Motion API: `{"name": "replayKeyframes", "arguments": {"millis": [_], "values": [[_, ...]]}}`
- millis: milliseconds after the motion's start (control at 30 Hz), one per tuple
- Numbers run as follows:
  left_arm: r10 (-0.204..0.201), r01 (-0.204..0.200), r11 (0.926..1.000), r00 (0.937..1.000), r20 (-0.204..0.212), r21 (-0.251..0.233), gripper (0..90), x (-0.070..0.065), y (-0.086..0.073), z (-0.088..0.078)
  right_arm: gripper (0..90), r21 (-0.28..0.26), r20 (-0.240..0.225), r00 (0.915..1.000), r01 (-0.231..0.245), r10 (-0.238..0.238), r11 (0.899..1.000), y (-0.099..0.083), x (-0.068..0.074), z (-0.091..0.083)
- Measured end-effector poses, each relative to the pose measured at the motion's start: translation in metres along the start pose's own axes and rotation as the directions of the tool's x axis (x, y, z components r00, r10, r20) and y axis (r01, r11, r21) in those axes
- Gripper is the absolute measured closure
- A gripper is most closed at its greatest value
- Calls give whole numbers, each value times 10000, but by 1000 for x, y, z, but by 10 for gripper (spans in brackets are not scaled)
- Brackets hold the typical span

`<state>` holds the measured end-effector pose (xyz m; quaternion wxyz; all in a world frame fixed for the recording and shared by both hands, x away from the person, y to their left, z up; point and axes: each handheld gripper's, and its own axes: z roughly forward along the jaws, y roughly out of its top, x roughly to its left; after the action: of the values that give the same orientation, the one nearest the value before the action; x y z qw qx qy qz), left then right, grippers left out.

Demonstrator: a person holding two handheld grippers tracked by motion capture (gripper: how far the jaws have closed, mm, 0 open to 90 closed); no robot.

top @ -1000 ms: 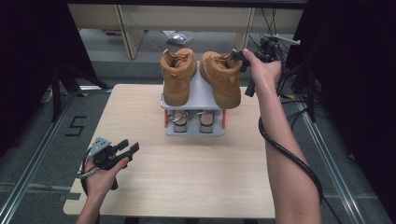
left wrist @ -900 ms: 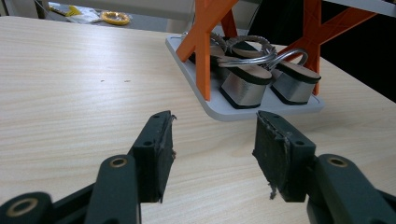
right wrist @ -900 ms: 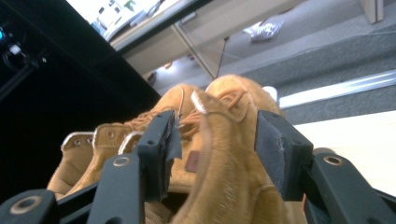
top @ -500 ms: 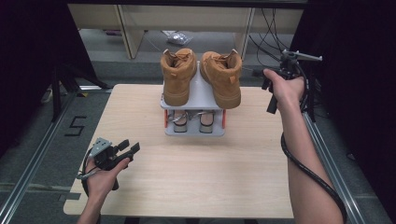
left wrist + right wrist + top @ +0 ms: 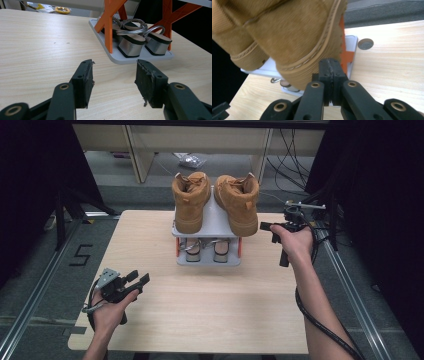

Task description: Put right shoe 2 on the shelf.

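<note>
Your right gripper (image 5: 272, 227) is just beside the right side of the shoe rack (image 5: 212, 222), level with its upper shelf, and its jaws have just been closing: they now press flat against each other with nothing between them. In the right gripper view the shut jaws point at the sole edge of the right tan boot (image 5: 294, 37), very near to it; whether they touch it, I cannot tell. This boot stands on the grey upper shelf of the rack, next to the left tan boot (image 5: 191, 200), both upright with the heels toward you. On the lower shelf of the rack, between the orange legs (image 5: 110, 22), a pair of sandals (image 5: 136, 41) with silver wedge heels lies side by side. The rack itself stands on the far middle part of the wooden surface (image 5: 200, 305). Your left gripper (image 5: 135, 281) rests low over the surface, well apart from the rack, toward its near left side. Its jaws are wide open and hold nothing; in the left gripper view they point toward the sandals.
</note>
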<state>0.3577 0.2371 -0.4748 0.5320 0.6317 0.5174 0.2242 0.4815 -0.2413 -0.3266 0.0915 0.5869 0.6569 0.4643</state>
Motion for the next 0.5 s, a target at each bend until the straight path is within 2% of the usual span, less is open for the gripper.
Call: {"name": "replayKeyframes", "arguments": {"millis": [33,67,100,167,200,300,433,467,500], "values": [[8,-8,10000,10000,22,-1,471,0,0,0,900,5,-70,10000,-24,24,10000,-1,1,0],[8,-8,10000,10000,22,-1,471,0,0,0,900,-57,18,9996,293,-293,9996,-1,0,2],[18,-18,10000,10000,16,-16,471,0,0,0,900,-1,31,9993,361,-361,9993,-1,2,2],[14,-14,10000,10000,14,-9,471,0,0,0,900,19,-40,9997,238,-238,9997,-2,4,4],[-17,17,10000,10000,-11,-20,471,0,0,0,900,3,-94,9992,392,-392,9992,-3,6,6],[-12,12,10000,10000,-19,-17,472,1,0,0,900,24,71,9997,223,-223,9997,-3,10,6],[-22,22,10000,10000,-1,-14,472,1,0,1,900,-131,73,9990,434,-433,9990,-3,11,6],[-2,2,10000,10000,1,35,471,0,-1,1,900,-173,-54,9997,241,-242,9996,-3,14,9],[-2,2,10000,10000,1,35,471,0,-1,1,900,-173,-54,9997,241,-242,9996,-3,14,9]]}}
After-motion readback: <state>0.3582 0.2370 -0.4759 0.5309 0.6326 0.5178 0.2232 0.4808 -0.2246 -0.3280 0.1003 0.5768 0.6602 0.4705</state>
